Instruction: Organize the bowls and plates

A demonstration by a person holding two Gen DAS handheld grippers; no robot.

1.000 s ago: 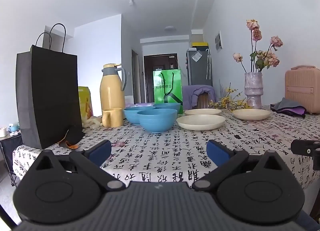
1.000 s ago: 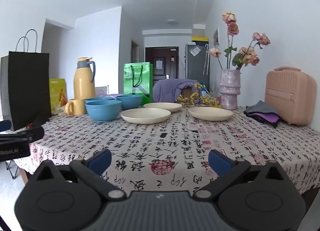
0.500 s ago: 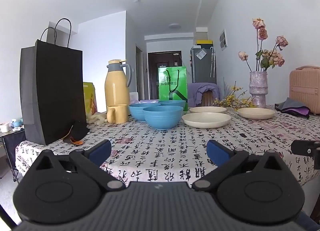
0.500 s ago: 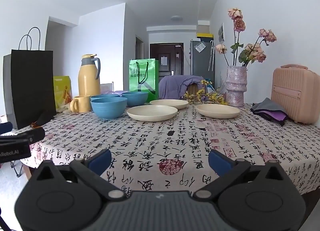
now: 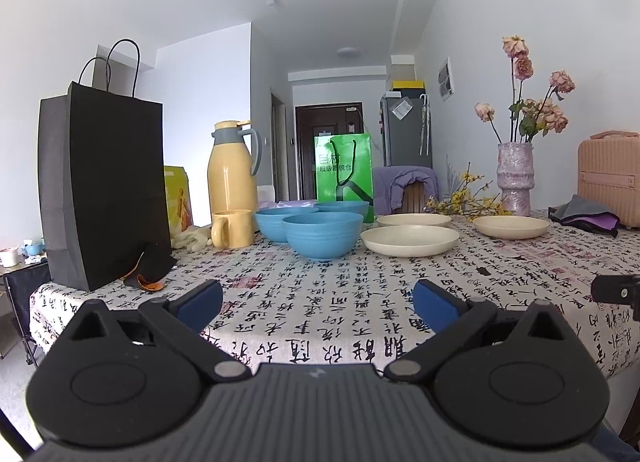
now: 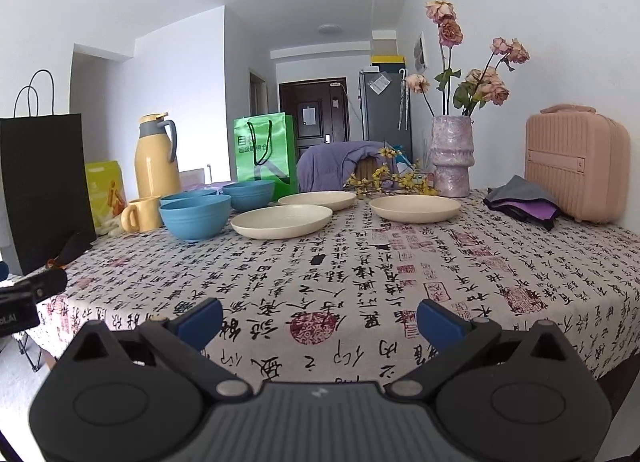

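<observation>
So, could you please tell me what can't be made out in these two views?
- Left view: the rear blue bowls are partly hidden by the front blue bowl.
- Left view: the pink case is cut off by the frame edge.
- Right view: the black bag is cut off at the left edge.
- Both views: the green bag's print is too small to read.

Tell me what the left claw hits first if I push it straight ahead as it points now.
Most likely the nearest blue bowl. The left claw is open over bare tablecloth, with nothing between its fingers and that bowl. Depth is hard to judge through the fisheye, and it might pass just over the rim.
</observation>
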